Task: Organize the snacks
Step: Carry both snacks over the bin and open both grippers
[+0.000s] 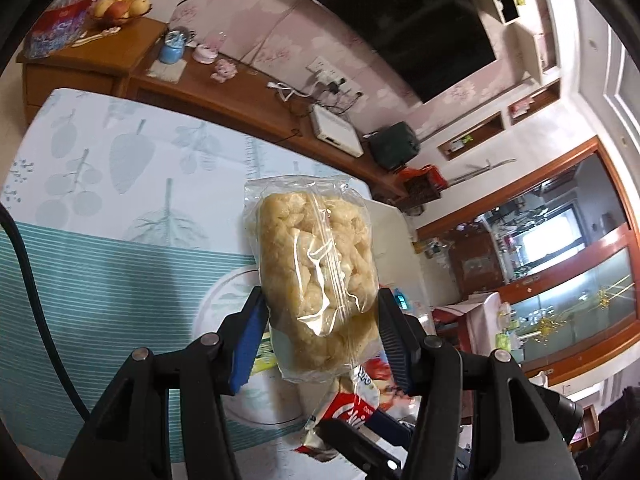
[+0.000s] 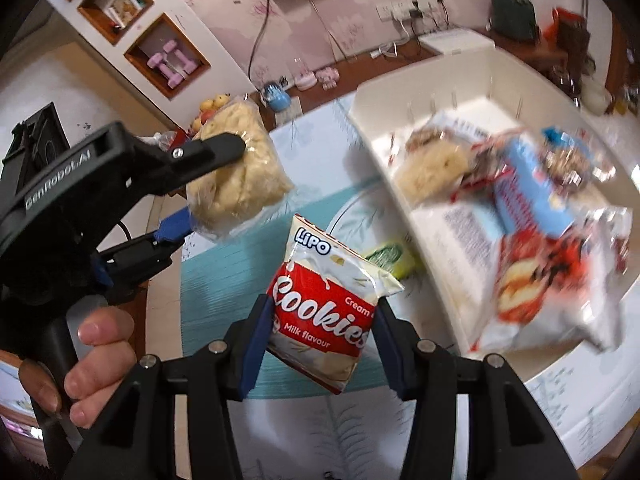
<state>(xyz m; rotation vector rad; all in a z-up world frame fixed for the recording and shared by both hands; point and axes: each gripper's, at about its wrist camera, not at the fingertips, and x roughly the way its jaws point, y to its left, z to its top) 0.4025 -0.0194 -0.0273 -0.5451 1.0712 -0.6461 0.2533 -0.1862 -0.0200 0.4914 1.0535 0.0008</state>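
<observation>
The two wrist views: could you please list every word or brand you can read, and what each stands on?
"LiPO", "Cookies", "Cream", "Milk flavour": on the red and white cookie packet held in the right gripper.
"GenRobot.AI": on the left gripper, which holds the clear bag of puffed snacks.
Print on the packets in the white bin: too blurred to read.

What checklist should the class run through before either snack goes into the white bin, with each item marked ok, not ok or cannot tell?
1. Left gripper shut on the clear bag of puffed snacks: ok.
2. Right gripper shut on the Lipo cookies packet: ok.
3. Both packets lifted off the tablecloth: ok.
4. White bin in view of the right wrist camera: ok.
5. Free space in the bin beside the packets already inside: cannot tell, blurred.
</observation>
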